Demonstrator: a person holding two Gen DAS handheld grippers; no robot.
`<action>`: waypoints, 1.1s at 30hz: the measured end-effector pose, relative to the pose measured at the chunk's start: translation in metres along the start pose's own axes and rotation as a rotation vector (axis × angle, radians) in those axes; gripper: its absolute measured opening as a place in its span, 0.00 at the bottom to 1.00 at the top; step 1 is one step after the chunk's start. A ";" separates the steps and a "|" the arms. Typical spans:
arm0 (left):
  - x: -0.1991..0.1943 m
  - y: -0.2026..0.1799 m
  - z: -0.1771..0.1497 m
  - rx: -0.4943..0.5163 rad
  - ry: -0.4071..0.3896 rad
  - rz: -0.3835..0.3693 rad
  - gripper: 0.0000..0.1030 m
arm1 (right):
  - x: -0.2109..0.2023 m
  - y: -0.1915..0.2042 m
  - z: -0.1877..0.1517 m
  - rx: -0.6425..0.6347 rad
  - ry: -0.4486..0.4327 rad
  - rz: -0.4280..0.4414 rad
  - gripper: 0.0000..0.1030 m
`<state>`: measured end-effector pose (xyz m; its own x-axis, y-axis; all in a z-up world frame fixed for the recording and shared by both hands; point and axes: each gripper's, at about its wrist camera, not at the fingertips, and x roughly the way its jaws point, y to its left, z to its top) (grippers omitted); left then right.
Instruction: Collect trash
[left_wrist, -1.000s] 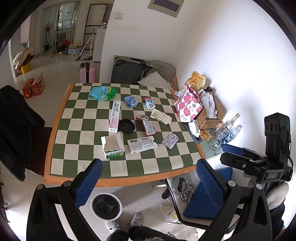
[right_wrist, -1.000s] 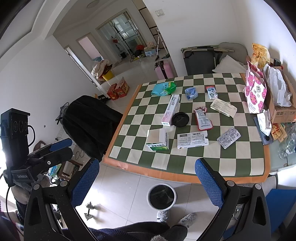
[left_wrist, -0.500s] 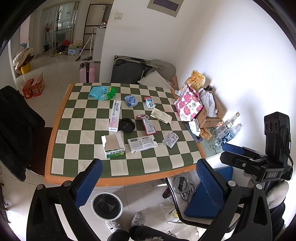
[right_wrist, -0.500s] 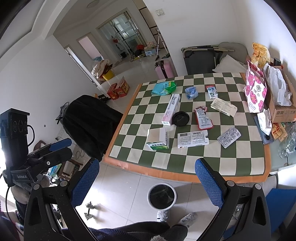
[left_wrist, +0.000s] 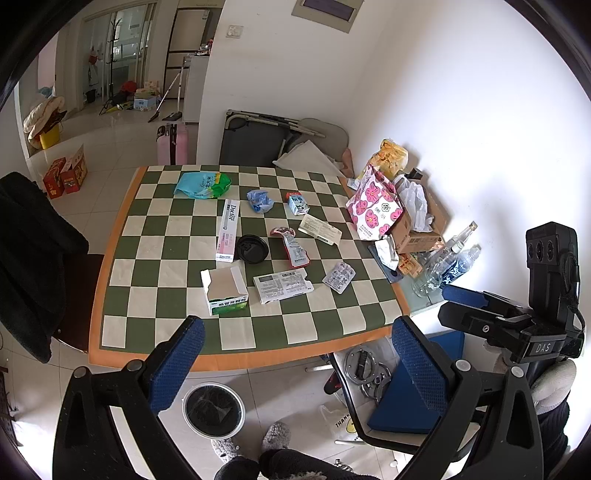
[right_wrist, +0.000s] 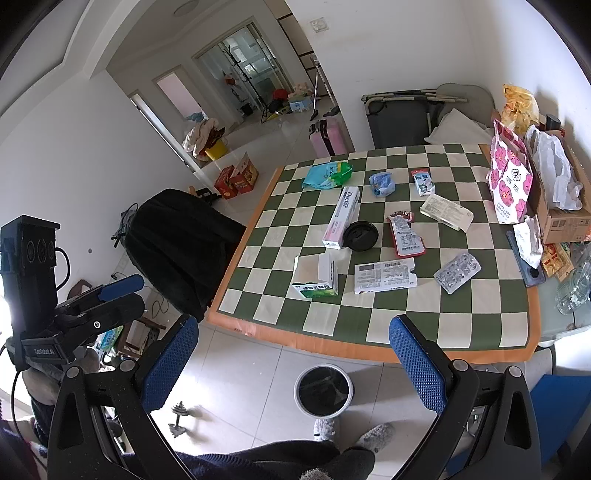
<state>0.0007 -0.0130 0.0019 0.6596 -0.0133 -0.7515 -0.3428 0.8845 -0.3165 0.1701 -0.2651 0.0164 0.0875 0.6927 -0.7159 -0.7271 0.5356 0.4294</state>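
Right now both grippers hang back from the table (left_wrist: 110, 280), well short of the trash. The left gripper (left_wrist: 295, 354) has its blue pads wide apart, nothing between them; same story for the right gripper (right_wrist: 291, 354), jaws spread and empty. In the left view the right gripper's body shows at 4 o'clock, and in the right view the left one sits at 8 o'clock.

On the checked cloth the litter is scattered about. An open green box (left_wrist: 224, 290) lies nearest, toward 6 o'clock of the spread, with a flat printed carton (left_wrist: 283, 285) just beside it at 3 o'clock. A blister pack (left_wrist: 338, 277) lies farther right. A black lid (left_wrist: 252, 249) sits mid-table, touching the long pink box (left_wrist: 228, 230) at its 9 o'clock. A red wrapper (left_wrist: 291, 247) lies at the lid's 3 o'clock, a white slip (left_wrist: 320, 229) beyond it. Toward 12 o'clock: a green-blue bag (left_wrist: 203, 184), a crumpled blue wad (left_wrist: 260, 200) and a small carton (left_wrist: 297, 203), possibly a drink box, hard to read at this range.

Down on the floor, the bin (left_wrist: 214, 409) stands just off the table's near edge, lined in black, between the left gripper's fingers in that view. In the right view the bin (right_wrist: 323, 392) appears at 6 o'clock too.
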 end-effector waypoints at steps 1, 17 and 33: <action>0.000 0.000 0.000 0.000 0.000 0.001 1.00 | 0.001 0.000 -0.001 -0.001 0.000 -0.001 1.00; 0.001 -0.002 -0.002 0.001 0.001 0.006 1.00 | 0.002 0.000 0.000 0.006 -0.004 -0.002 1.00; 0.136 0.086 0.013 -0.102 0.210 0.430 1.00 | 0.102 -0.055 -0.001 0.285 0.067 -0.356 1.00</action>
<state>0.0701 0.0671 -0.1202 0.2981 0.2406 -0.9237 -0.6252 0.7804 0.0015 0.2184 -0.2241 -0.0807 0.2474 0.4135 -0.8762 -0.4425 0.8527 0.2775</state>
